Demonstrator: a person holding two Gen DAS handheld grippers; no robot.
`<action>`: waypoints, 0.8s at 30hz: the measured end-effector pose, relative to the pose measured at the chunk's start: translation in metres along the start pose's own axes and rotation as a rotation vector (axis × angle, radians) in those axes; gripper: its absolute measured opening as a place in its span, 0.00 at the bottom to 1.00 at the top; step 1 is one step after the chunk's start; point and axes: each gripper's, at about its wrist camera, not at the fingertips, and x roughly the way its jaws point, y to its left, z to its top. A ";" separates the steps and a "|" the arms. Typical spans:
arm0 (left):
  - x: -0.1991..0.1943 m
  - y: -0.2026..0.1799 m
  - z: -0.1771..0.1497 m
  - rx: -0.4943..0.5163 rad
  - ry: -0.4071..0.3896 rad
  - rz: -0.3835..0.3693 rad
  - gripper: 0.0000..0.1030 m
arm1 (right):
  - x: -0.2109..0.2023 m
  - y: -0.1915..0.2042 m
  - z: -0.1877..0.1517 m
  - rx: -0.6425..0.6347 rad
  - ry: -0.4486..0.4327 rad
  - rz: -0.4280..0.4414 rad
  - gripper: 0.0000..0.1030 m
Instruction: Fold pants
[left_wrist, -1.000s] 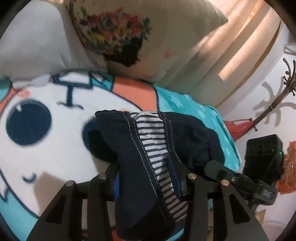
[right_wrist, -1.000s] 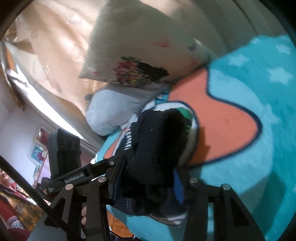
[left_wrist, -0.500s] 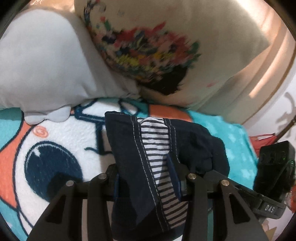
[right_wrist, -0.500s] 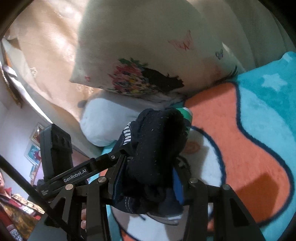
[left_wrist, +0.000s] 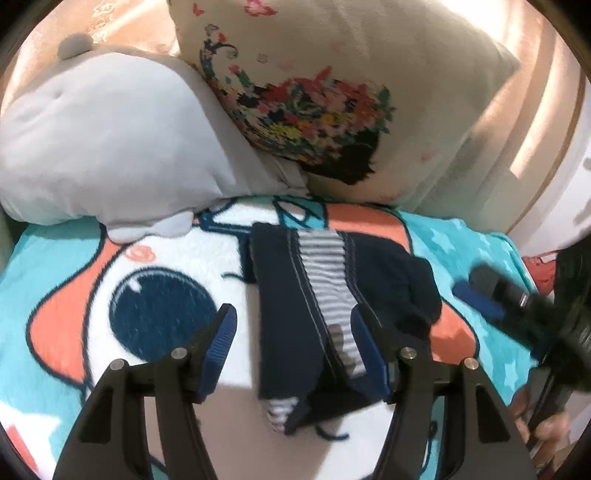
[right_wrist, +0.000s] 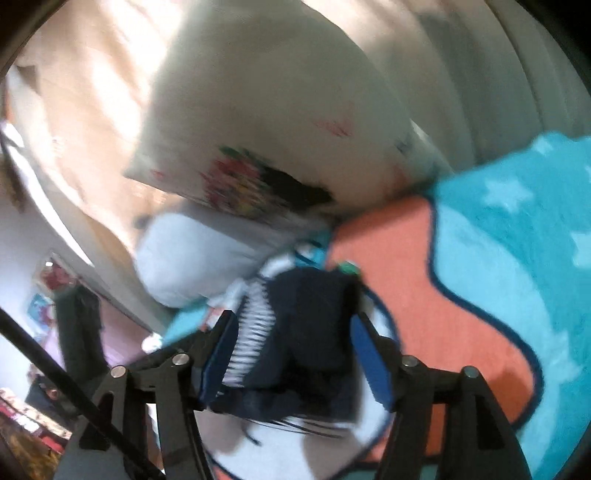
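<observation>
Navy pants lie between both just-opened grippers, angled downward.

Warm indoor light; bright bands thrown across curtain at upper right of left view. Left view mostly sharp, other gripper at right edge smeared. Soft shadow cast on blanket beneath fingers. Right view heavily motion-blurred, flowered pillow streaked. Strong fisheye bending, dark vignette seen at corners of both.
</observation>
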 end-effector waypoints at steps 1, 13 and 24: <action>0.004 -0.003 -0.003 0.012 0.003 0.008 0.61 | 0.001 0.003 0.002 0.004 0.001 0.033 0.71; 0.003 -0.003 -0.022 0.005 0.011 0.034 0.67 | 0.047 -0.018 0.003 0.131 0.077 0.092 0.71; -0.060 0.010 -0.051 -0.055 -0.193 0.298 0.79 | -0.013 -0.005 -0.048 0.046 -0.010 -0.065 0.78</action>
